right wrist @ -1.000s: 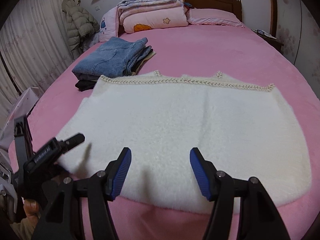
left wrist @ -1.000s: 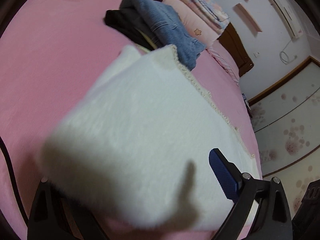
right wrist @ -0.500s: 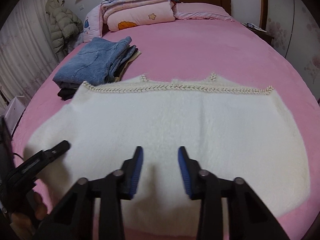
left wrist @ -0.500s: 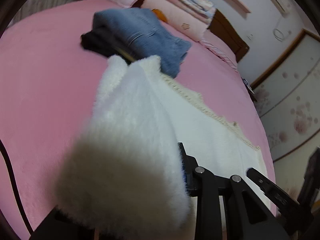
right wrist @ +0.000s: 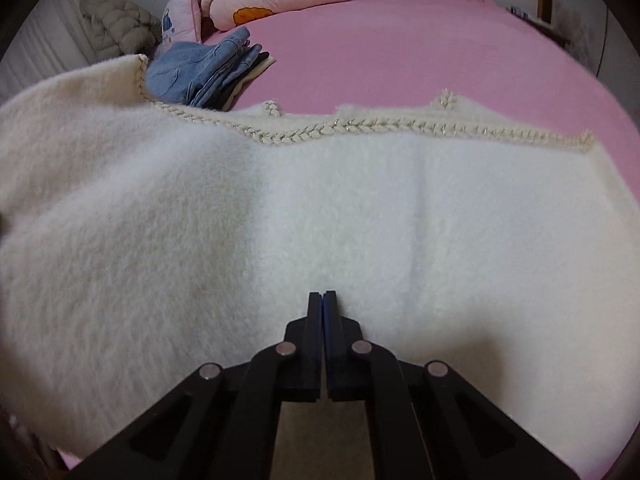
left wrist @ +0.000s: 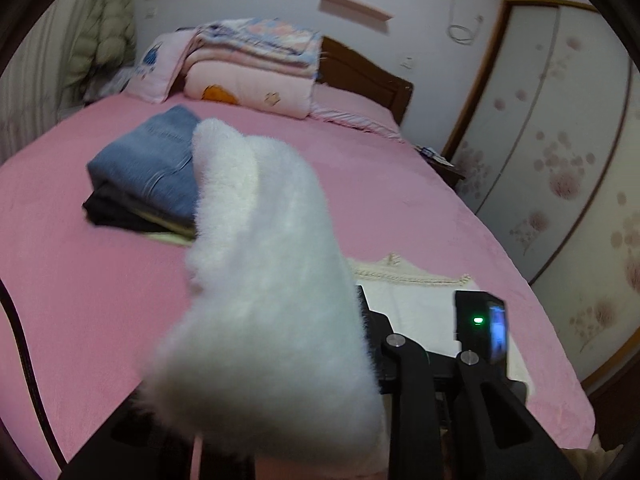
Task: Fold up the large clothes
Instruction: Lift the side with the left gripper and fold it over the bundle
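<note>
Pink bed (right wrist: 400, 52), left tongs (left wrist: 360, 320) clamping lifted white garment (right wrist: 320, 220) edge, right tongs (right wrist: 322, 300) closed empty.

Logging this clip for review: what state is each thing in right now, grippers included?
Fluffy white knitted garment: spread on the bed, its left end lifted.
Left gripper: shut on the garment's raised end, jaws just closed.
Right gripper: shut, jaws just closed, tips at the garment's near edge.
Blue jeans: folded, on a dark stack.
Pink quilts: folded, piled at the headboard.
</note>
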